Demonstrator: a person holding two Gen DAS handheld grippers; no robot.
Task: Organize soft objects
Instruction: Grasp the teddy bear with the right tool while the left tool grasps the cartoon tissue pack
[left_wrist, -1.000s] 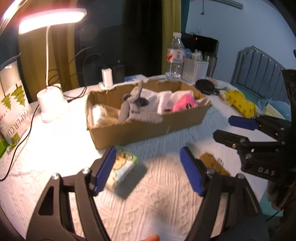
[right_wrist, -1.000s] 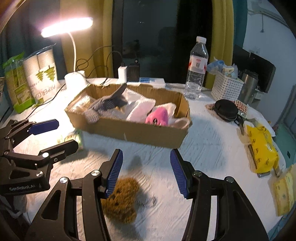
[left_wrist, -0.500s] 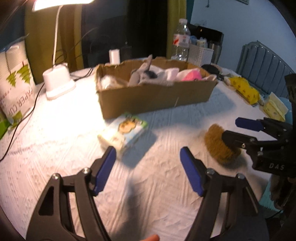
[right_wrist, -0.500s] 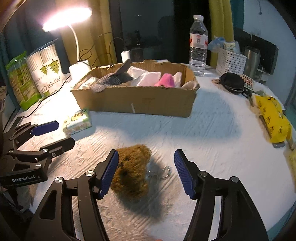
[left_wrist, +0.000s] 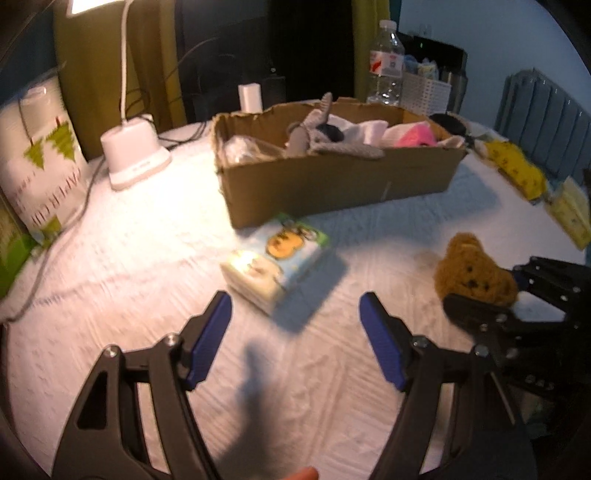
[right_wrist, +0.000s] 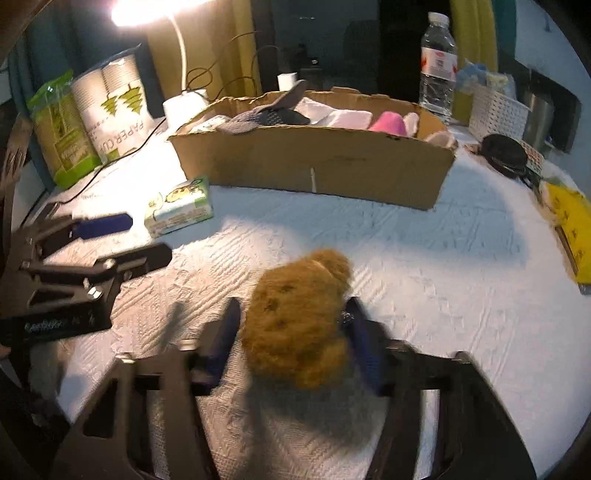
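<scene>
Closing our right gripper (right_wrist: 291, 332) around the brown teddy bear (right_wrist: 299, 317), we have its jaws just drawing in, with the bear between the pads on the white tablecloth (right_wrist: 424, 266), though blur hides whether they already press. Our left gripper (left_wrist: 295, 339) stands spread and empty, the tissue pack (left_wrist: 277, 262) just ahead of it. The cardboard box (right_wrist: 314, 162) lies straight beyond the bear, so the right hand is the nearer carrier.
</scene>
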